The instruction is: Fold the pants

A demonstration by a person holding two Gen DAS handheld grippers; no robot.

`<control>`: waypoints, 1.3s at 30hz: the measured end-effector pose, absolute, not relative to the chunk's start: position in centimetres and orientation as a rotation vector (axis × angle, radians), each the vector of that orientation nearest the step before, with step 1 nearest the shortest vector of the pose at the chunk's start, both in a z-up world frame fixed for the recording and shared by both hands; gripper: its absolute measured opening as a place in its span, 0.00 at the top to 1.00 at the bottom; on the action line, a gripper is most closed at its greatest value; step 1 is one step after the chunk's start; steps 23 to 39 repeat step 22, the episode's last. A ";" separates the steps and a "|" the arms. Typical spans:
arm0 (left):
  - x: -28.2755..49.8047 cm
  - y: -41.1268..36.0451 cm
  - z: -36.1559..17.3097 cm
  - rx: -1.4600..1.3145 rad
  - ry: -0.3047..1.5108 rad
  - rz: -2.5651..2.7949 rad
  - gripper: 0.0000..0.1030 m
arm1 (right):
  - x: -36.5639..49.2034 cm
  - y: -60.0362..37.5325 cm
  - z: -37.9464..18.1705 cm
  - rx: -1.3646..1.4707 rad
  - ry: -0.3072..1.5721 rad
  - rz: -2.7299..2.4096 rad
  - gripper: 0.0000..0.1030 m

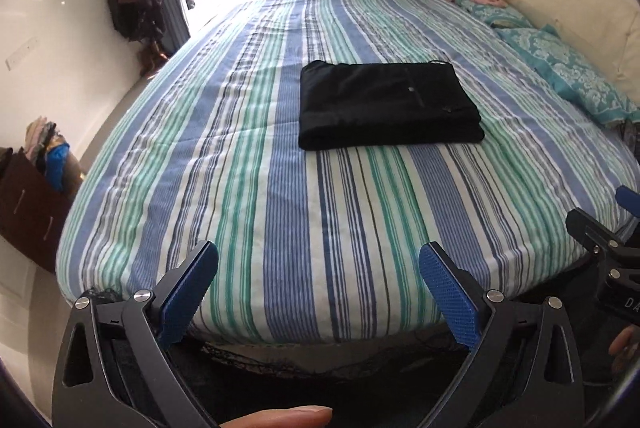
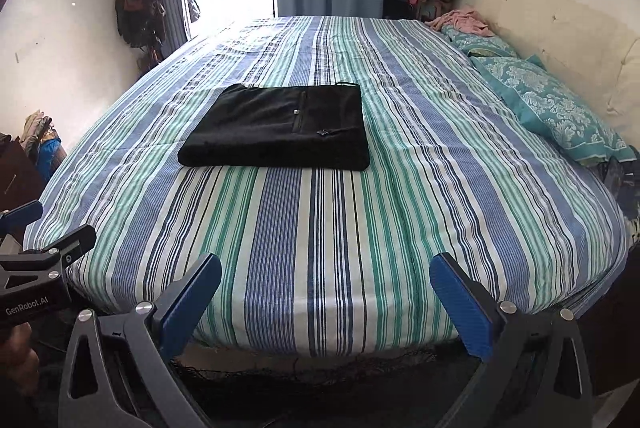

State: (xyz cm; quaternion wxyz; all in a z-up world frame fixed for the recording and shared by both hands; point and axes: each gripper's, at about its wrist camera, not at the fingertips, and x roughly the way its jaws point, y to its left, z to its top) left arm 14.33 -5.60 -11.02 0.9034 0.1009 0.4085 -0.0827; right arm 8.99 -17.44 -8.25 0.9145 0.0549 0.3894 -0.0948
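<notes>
Folded black pants [image 1: 388, 104] lie as a compact rectangle near the middle of the bed [image 1: 280, 212], on the striped sheet [image 2: 280, 236], at 12 o'clock from both tools. The left gripper [image 1: 318, 268] and right gripper [image 2: 325, 280] hover at the bed's near edge, jaws spread apart and empty, well clear of the cloth; the fold appears complete. Teal pillows [image 2: 560, 108] lie at 2 o'clock.
</notes>
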 end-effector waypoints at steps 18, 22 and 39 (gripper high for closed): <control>15.1 -4.9 -12.2 0.166 0.895 -0.164 0.02 | 9.1 -16.7 -8.2 0.118 0.813 -0.192 0.00; 14.8 -5.1 -11.9 0.174 0.877 -0.164 0.02 | 9.1 -16.5 -8.1 0.118 0.806 -0.189 0.00; 14.8 -5.1 -11.9 0.174 0.877 -0.164 0.02 | 9.1 -16.5 -8.1 0.118 0.806 -0.189 0.00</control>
